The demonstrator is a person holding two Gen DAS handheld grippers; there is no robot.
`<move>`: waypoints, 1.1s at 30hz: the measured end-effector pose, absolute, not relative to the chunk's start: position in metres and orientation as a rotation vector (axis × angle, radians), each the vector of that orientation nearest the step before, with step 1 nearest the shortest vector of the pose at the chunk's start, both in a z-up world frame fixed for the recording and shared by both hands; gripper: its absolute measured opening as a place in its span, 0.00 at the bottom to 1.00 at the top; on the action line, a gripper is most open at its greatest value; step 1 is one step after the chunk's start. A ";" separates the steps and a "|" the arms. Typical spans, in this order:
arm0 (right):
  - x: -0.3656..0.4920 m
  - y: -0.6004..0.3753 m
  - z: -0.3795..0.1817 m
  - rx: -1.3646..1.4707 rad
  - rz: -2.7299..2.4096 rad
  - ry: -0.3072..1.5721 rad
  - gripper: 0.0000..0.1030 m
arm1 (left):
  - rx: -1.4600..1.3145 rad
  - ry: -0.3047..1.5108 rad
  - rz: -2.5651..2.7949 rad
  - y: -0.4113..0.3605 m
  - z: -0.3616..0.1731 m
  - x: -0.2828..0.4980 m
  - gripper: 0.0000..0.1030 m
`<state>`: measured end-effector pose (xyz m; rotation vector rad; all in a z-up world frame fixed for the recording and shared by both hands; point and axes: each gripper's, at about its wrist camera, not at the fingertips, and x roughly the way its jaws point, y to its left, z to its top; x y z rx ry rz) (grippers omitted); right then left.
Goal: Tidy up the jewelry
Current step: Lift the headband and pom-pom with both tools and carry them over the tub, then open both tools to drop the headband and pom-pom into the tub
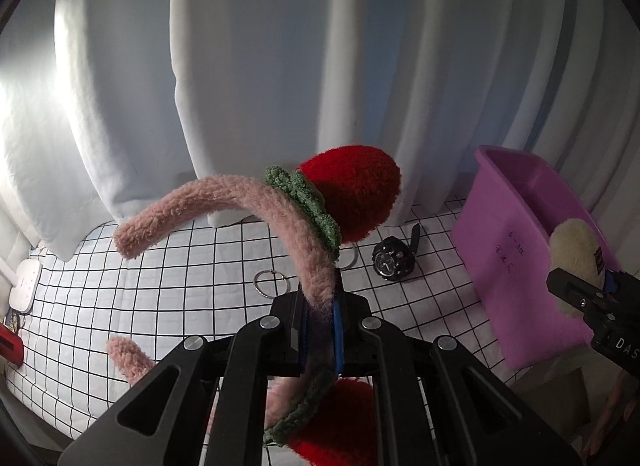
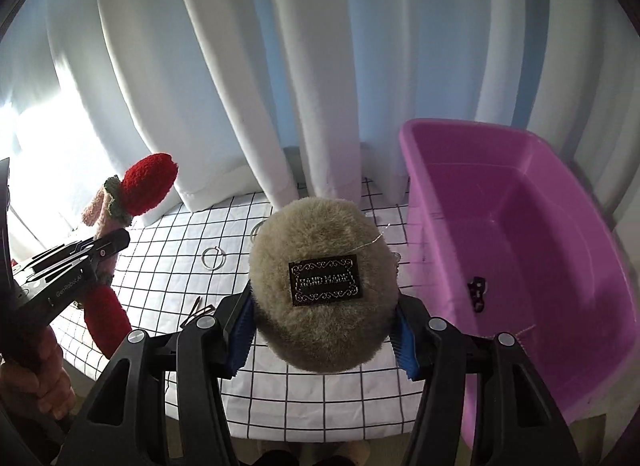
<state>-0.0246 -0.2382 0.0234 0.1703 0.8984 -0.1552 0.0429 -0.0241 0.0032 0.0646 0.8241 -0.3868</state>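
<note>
My left gripper (image 1: 318, 306) is shut on a fuzzy pink headband (image 1: 224, 201) with red strawberry ears (image 1: 352, 193) and holds it above the checked tablecloth (image 1: 120, 306). It also shows in the right wrist view (image 2: 148, 181). My right gripper (image 2: 322, 326) is shut on a beige fluffy hair piece (image 2: 320, 250) with a black "HAND MADE" label, left of the purple bin (image 2: 520, 225). In the left wrist view the hair piece (image 1: 572, 242) hangs beside the bin (image 1: 500, 246).
A black watch (image 1: 394, 260) and silver hoop rings (image 1: 272, 282) lie on the cloth. A small dark item (image 2: 476, 290) lies in the bin. A hair clip (image 2: 198, 310) lies near the front edge. White curtains (image 2: 280, 85) hang behind.
</note>
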 end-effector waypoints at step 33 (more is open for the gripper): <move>-0.095 -0.453 0.005 0.347 -0.414 0.908 0.53 | 0.299 0.842 -0.799 -0.351 0.006 0.011 0.11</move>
